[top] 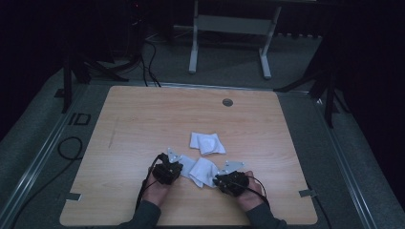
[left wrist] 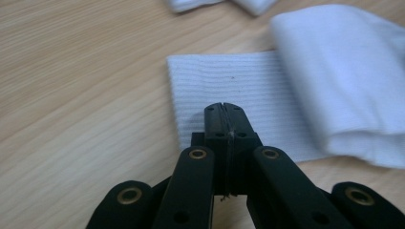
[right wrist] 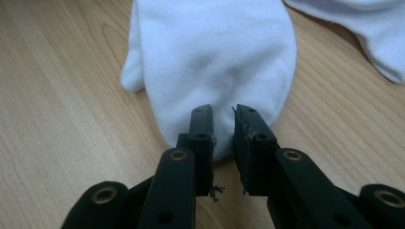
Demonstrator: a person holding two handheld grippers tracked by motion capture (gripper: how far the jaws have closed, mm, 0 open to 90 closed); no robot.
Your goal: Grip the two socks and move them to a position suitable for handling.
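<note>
clearly, step: folding the near white sock (top: 203,171), as i judge it
left gripper (left wrist: 224,125): jaws pressed together over the ribbed cuff (left wrist: 229,95); cannot tell if cloth is caught
right gripper (right wrist: 222,129): jaws slightly apart at the toe end; close low, catch both layers
sock place: table (top: 143,119) front, between the grippers
nearby: second sock (top: 207,142) just beyond; keep the fold off it

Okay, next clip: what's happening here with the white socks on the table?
A person works a white sock on the wooden table with two hand-held tools. The left tool is shut, over the sock's ribbed cuff; whether it grips fabric is unclear. The right tool stands open at the sock's rounded end. A second sock lies bunched behind.
</note>
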